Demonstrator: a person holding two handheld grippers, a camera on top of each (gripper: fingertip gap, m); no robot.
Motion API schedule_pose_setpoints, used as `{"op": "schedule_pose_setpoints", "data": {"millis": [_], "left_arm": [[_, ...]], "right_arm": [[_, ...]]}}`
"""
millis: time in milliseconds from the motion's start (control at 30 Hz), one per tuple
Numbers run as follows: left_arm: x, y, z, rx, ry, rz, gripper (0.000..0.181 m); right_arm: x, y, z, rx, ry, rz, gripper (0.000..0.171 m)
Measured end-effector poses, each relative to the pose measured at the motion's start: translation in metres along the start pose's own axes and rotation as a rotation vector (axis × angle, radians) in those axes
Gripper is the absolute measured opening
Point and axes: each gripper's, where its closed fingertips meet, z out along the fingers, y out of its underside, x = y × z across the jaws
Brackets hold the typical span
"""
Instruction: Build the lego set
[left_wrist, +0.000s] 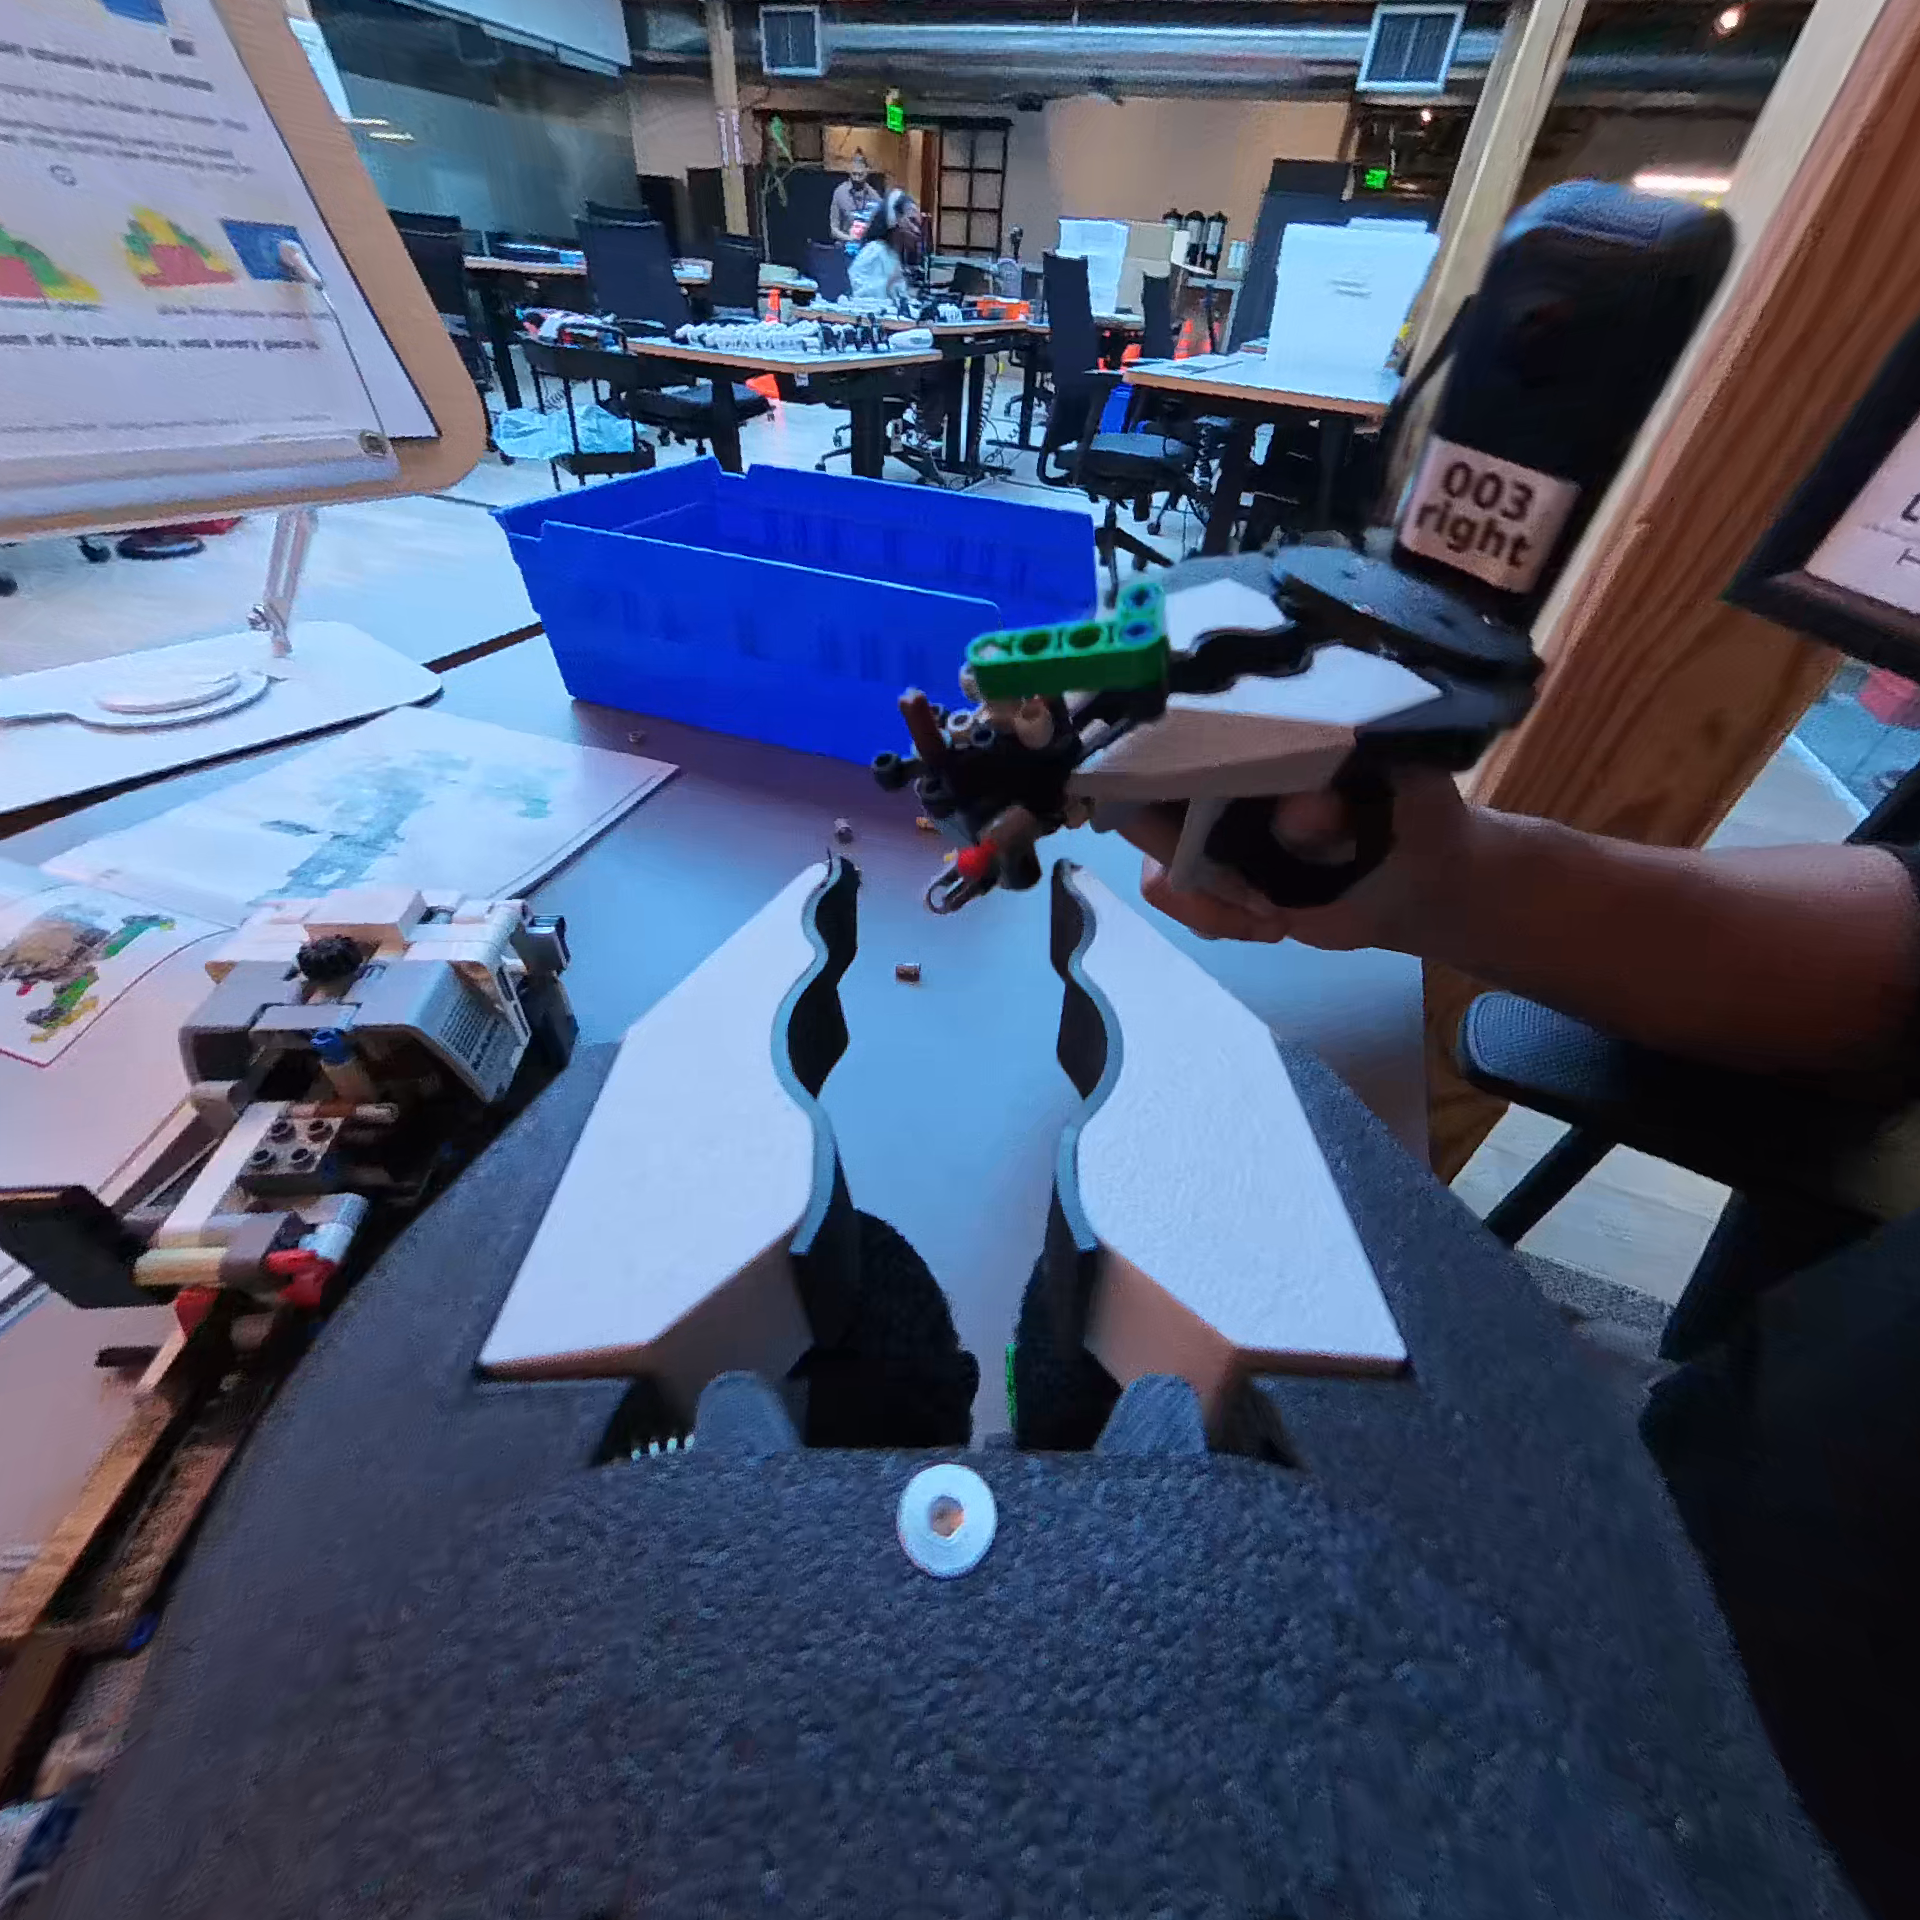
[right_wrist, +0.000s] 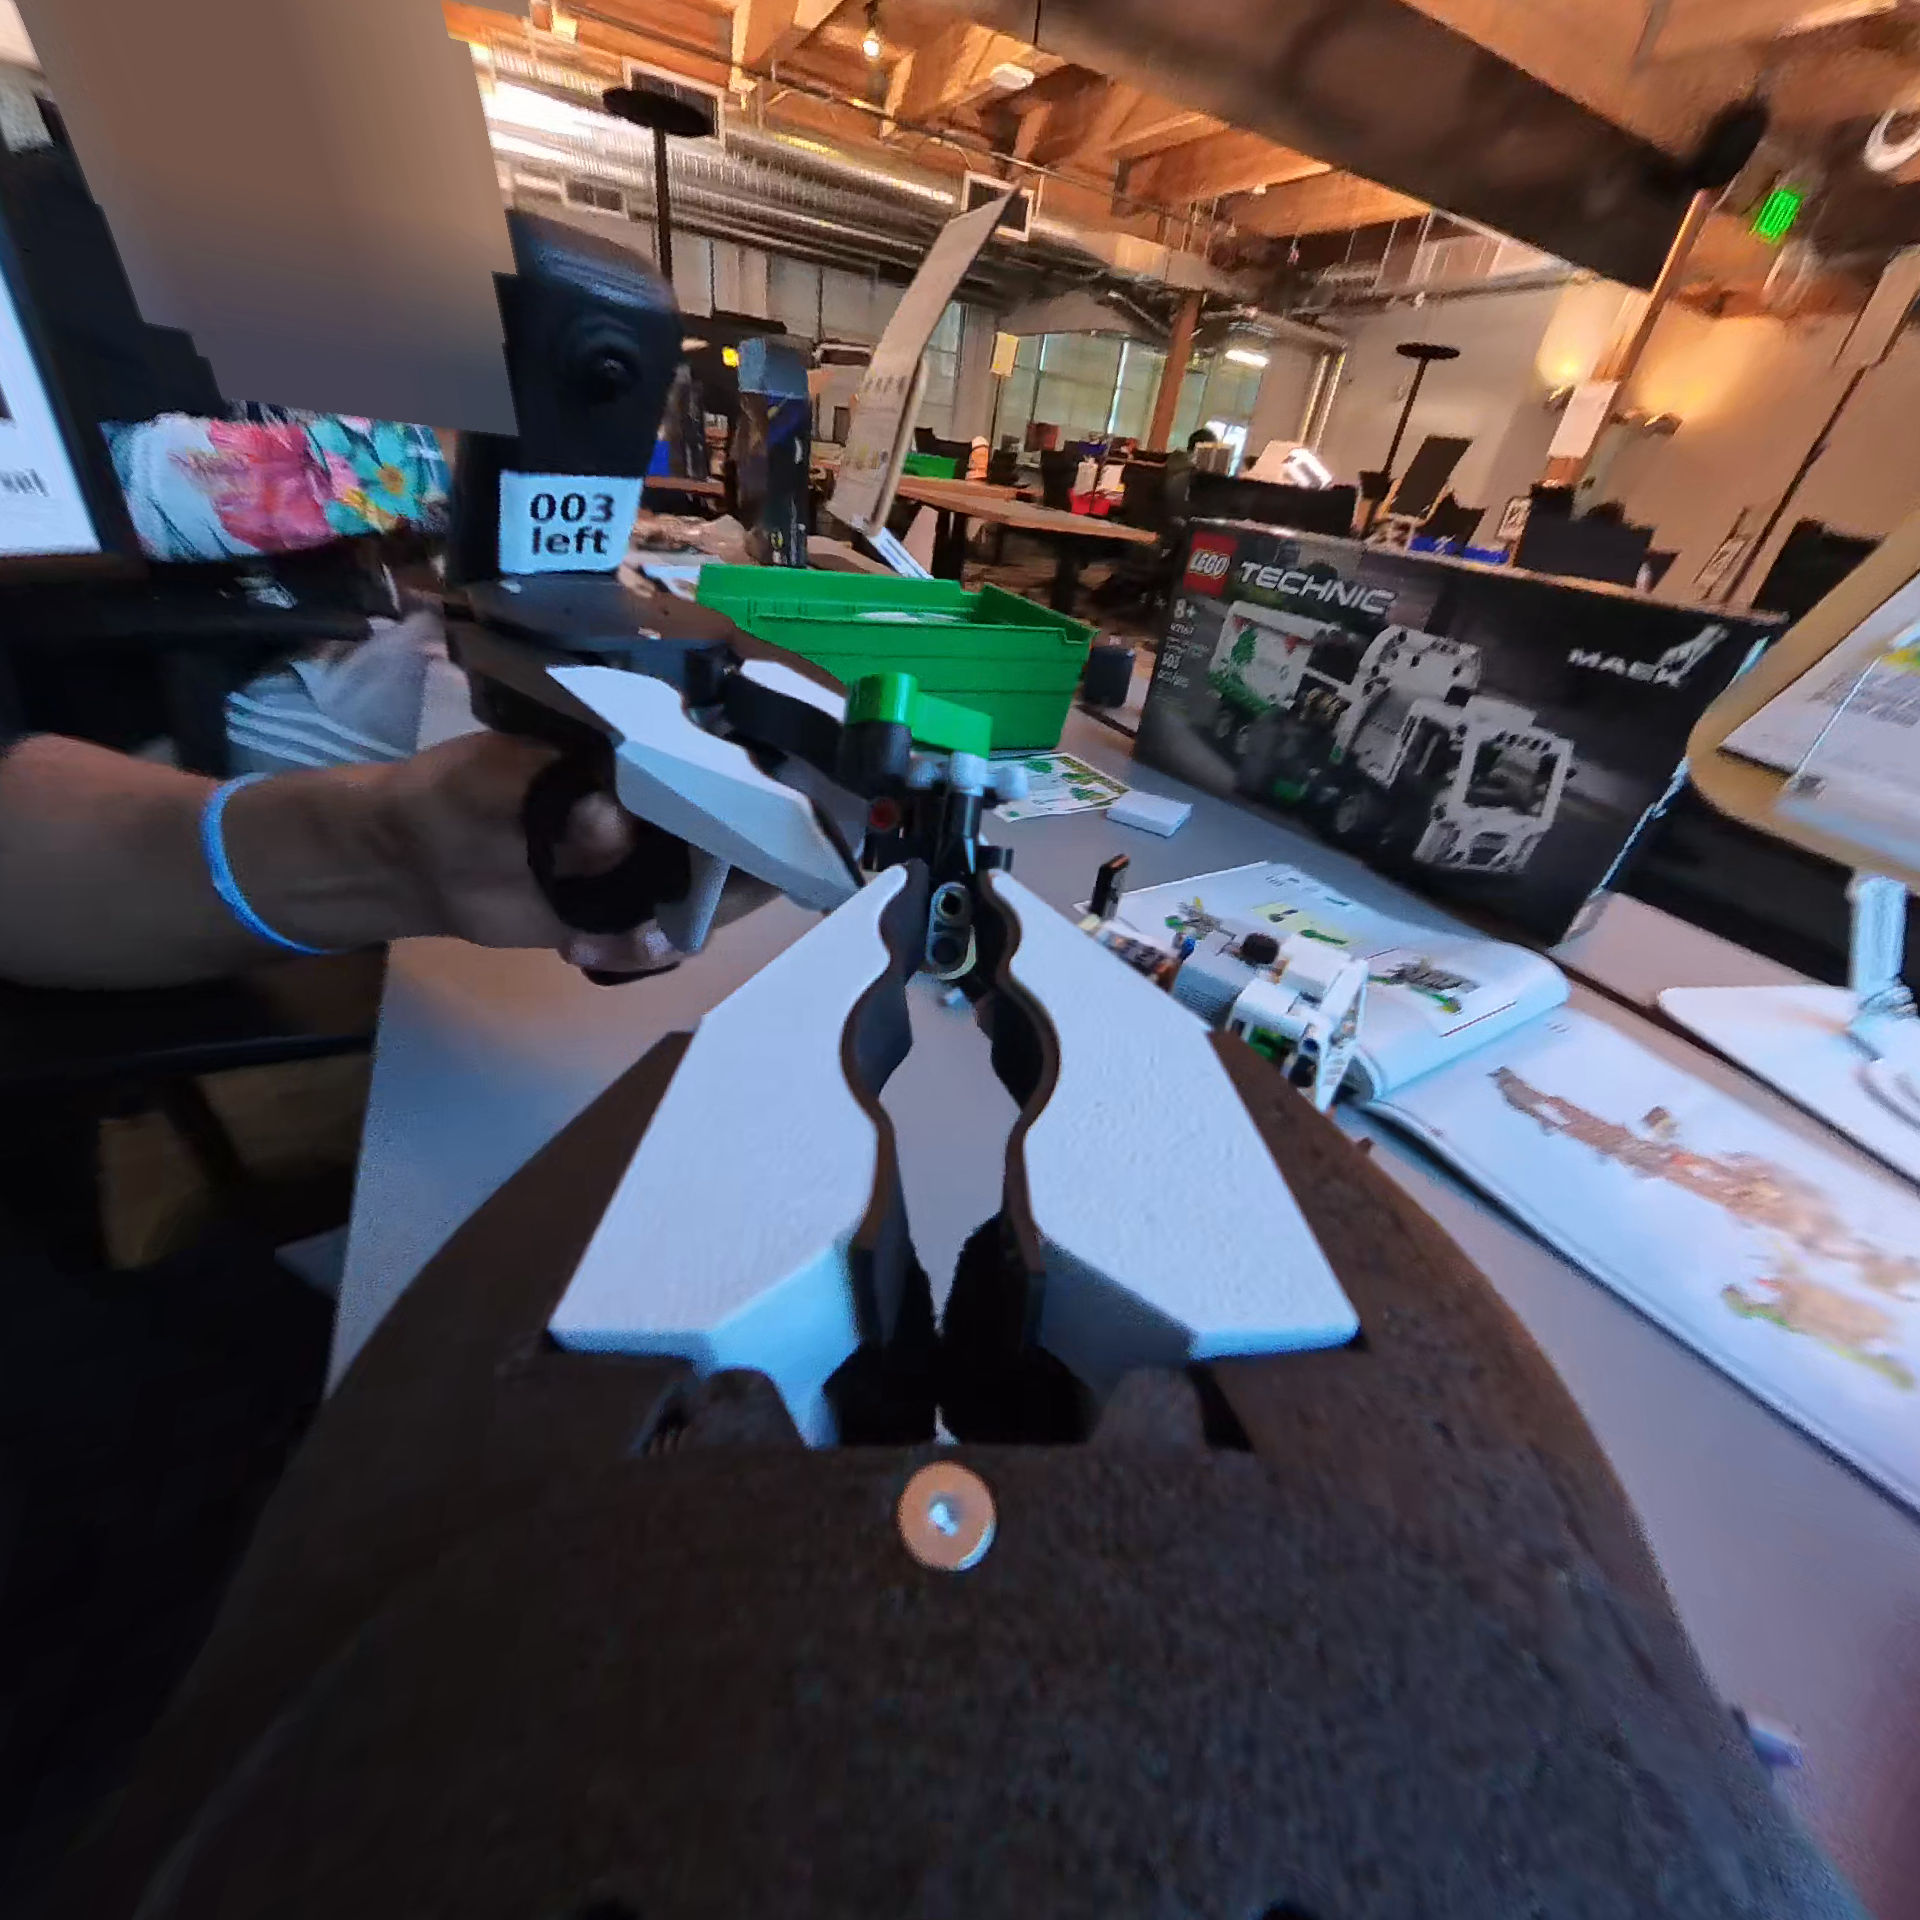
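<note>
Toward the table's left edge, the partly built white and grey lego truck (left_wrist: 364, 1049) is sitting on the open instruction booklet (left_wrist: 353, 800). The left gripper (left_wrist: 951, 894) is hovering above the grey table (left_wrist: 727, 831) with its jaws spread apart and nothing between them. Beyond it, the blue bin (left_wrist: 790, 603) is resting toward the far edge. To the right, the right gripper (right_wrist: 948, 914) is clamping a small black lego subassembly (left_wrist: 987, 769) with a green beam (left_wrist: 1070, 655) on top, raised clear of the table. Loose small pieces (left_wrist: 907, 971) are lying beneath.
</note>
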Motion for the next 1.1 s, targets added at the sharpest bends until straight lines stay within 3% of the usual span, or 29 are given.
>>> {"op": "schedule_pose_setpoints", "data": {"millis": [133, 333, 533, 700, 1000, 1100], "left_arm": [[-0.001, -0.012, -0.007, 0.045, -0.034, 0.057, 0.045], [0.014, -0.009, -0.012, -0.045, -0.008, 0.39, 0.038], [0.013, -0.004, -0.007, -0.085, -0.026, 0.362, 0.037], [0.018, 0.001, -0.006, -0.105, 0.019, 0.367, 0.022], [0.009, 0.003, 0.0, -0.13, -0.106, 0.321, 0.012], [0.01, 0.005, 0.001, -0.133, -0.1, 0.365, 0.012]], "right_arm": [[-0.004, 0.01, 0.003, -0.059, 0.036, -0.169, 0.007], [-0.015, 0.019, 0.005, -0.121, -0.008, -0.281, 0.007], [-0.015, 0.025, 0.007, -0.174, 0.028, -0.384, 0.006], [-0.018, 0.03, 0.01, -0.206, 0.028, -0.429, 0.007], [-0.014, 0.037, 0.012, -0.276, 0.111, -0.611, 0.007], [-0.013, 0.039, 0.012, -0.265, 0.109, -0.555, 0.006]]}}
